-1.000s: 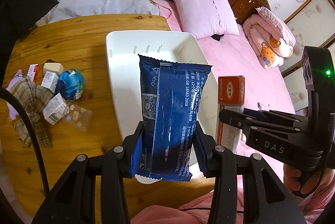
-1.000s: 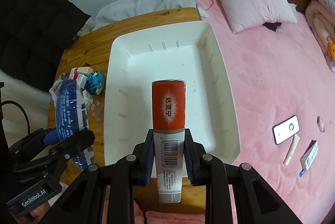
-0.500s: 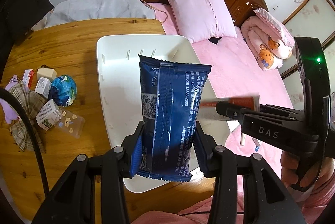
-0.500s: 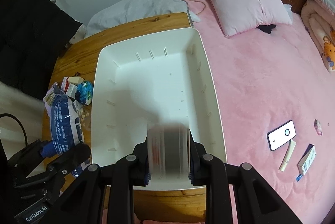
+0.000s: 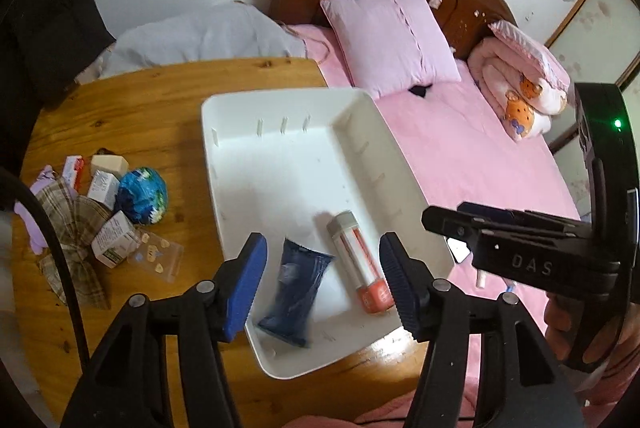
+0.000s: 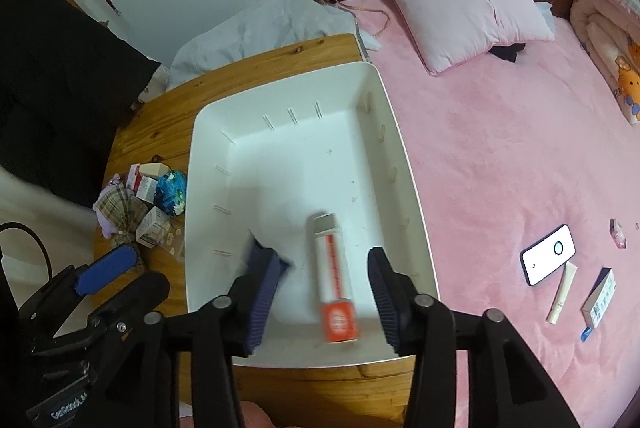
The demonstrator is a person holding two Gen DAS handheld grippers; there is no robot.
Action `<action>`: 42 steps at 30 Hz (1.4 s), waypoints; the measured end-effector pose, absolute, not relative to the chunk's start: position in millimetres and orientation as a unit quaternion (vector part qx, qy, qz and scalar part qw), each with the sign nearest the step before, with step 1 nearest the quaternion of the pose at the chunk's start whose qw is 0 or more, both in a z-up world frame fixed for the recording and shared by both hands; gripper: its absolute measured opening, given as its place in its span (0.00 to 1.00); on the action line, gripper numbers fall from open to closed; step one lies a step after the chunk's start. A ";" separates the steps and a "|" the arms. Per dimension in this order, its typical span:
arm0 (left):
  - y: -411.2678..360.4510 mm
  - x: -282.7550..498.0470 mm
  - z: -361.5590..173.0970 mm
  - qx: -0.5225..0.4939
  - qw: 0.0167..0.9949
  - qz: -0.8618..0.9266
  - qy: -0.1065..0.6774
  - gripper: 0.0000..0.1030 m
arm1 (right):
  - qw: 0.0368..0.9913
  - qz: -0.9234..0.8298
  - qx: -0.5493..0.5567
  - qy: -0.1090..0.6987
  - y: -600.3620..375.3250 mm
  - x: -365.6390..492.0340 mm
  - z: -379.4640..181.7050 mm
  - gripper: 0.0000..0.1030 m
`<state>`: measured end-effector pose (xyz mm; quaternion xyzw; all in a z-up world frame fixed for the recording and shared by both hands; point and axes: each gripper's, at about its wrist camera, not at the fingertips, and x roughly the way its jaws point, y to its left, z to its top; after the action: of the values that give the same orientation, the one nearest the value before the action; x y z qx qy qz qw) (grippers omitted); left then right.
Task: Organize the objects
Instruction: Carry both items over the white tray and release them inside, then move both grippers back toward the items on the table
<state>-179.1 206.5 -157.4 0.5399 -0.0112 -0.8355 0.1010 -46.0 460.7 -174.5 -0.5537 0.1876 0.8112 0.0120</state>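
Note:
A white bin (image 5: pixel 224 131) (image 6: pixel 396 155) sits on the round wooden table (image 5: pixel 132 107) (image 6: pixel 160 123). In its near end lie a dark blue snack packet (image 5: pixel 296 292) (image 6: pixel 282 262) and, to its right, an orange and white box (image 5: pixel 360 262) (image 6: pixel 334 280). My left gripper (image 5: pixel 322 284) is open and empty above the bin's near end. My right gripper (image 6: pixel 320 292) is open and empty above the box. In the left wrist view the right gripper shows at the right (image 5: pixel 520 240).
Left of the bin lies a pile: a blue ball (image 5: pixel 142 195) (image 6: pixel 171 191), small boxes (image 5: pixel 106 183), a plaid cloth (image 5: pixel 76 240), a clear packet (image 5: pixel 156 256). On the pink bed (image 6: pixel 500 147) lie a phone (image 6: pixel 548 254), a tube (image 6: pixel 562 292), a small box (image 6: pixel 600 302) and a pillow (image 5: pixel 390 35).
Both grippers opened. The blue packet left the left gripper and the orange box left the right gripper; both now lie in the bin's near end.

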 end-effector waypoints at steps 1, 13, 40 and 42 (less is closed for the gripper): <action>206.4 -177.6 -155.5 0.536 0.104 -0.838 -0.013 0.61 | 0.011 0.814 -0.550 0.186 459.5 -44.9 -172.6 0.51; 192.2 -152.7 -132.5 0.507 0.134 -0.850 -0.044 0.61 | -0.004 0.846 -0.501 0.180 435.3 -32.7 -151.7 0.63; 76.1 -42.0 -9.3 0.460 0.228 -0.858 -0.025 0.61 | -0.084 0.915 -0.384 0.095 266.3 -3.1 -89.4 0.78; 66.6 -34.2 -0.6 0.454 0.243 -0.856 -0.033 0.61 | -0.087 0.917 -0.378 0.092 251.9 -2.0 -88.8 0.79</action>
<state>-34.2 66.6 -0.6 0.4545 -0.0333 -0.8563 0.2430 -2.0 251.9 -88.8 -0.3783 0.0920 0.9170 -0.0866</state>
